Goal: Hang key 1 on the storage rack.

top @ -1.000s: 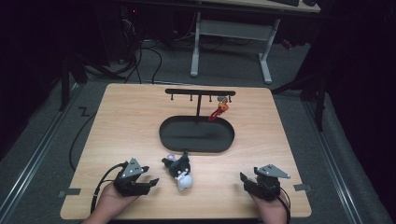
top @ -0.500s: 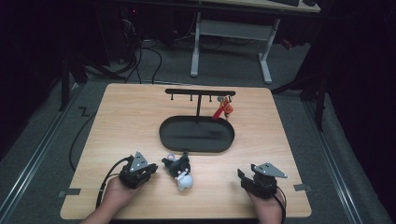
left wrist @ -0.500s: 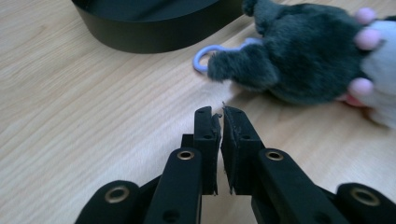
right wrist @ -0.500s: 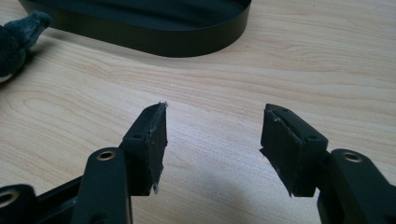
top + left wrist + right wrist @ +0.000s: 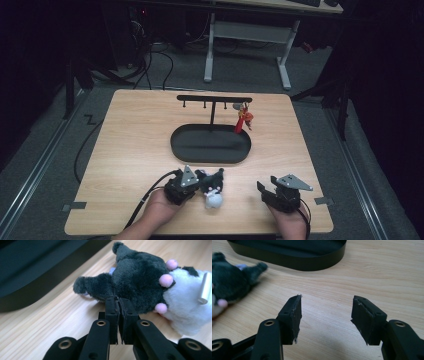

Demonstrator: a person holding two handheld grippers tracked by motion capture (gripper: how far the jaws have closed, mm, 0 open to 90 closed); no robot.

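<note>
Resting position: we hold both grippers low over the near edge of the table (image 5: 130,145), a pale wood-grain top.
Left gripper (image 5: 117,301): jaws pressed together, flat black pads meeting at the tips, nothing between them; tips just touch the toy's dark fur.
Right gripper (image 5: 325,312): jaws spread wide, rubber pads rough-edged, bare wood between them.
Plush toy (image 5: 211,187): soft, fuzzy, dark grey upper part, white lower part, small pink pompoms; lies on the table between our grippers, just beside the left one, near the tray.
Tray (image 5: 186,148): black, oval, low-walled.
Rack (image 5: 214,99): thin black bar; a red charm (image 5: 243,120) hangs from it.
</note>
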